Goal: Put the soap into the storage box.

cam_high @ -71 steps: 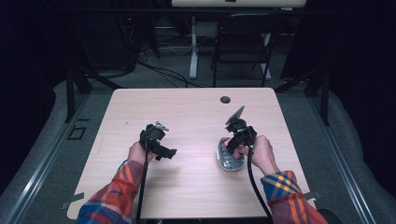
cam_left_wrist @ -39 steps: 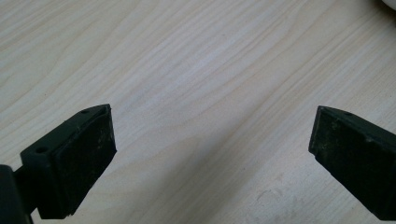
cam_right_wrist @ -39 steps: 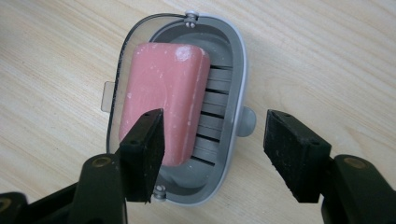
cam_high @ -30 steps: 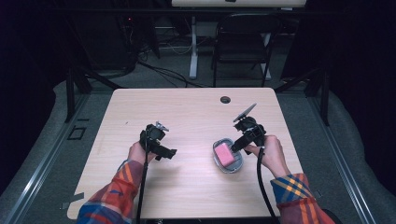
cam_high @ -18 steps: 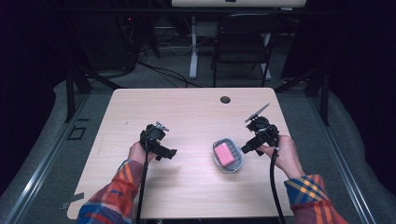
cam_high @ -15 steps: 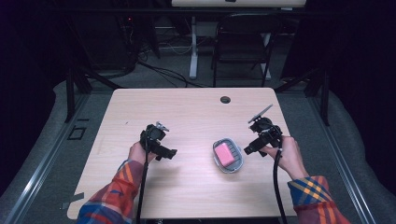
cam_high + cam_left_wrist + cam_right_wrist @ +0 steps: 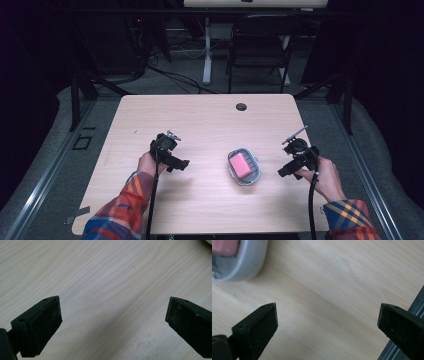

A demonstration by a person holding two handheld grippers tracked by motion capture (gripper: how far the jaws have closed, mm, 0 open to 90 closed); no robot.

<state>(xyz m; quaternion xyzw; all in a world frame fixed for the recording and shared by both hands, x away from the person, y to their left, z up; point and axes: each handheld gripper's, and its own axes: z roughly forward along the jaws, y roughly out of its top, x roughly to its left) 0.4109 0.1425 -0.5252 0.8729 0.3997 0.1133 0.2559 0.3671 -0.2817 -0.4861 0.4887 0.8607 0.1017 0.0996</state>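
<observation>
A pink block (image 7: 240,164) lies in a small grey dish (image 7: 243,175) right of the table's middle. The dish's rim (image 7: 249,265) and a corner of the pink block (image 7: 224,246) sit at the top left of the right gripper view. My right gripper (image 7: 284,171) is held to the right of the dish, apart from it, and is open with nothing between its jaws (image 7: 327,322). My left gripper (image 7: 179,164) rests on the left half of the table, also open and empty, with bare wood between its jaws (image 7: 112,322).
The wooden table (image 7: 200,125) has a round cable hole (image 7: 241,106) near its far edge. The table's right edge (image 7: 409,307) lies close beside the right gripper. A chair (image 7: 260,45) and desk legs stand beyond the far edge.
The right gripper was over the dish, then drew away to the right, leaving the dish with the pink block on the table. The left gripper stayed put.
</observation>
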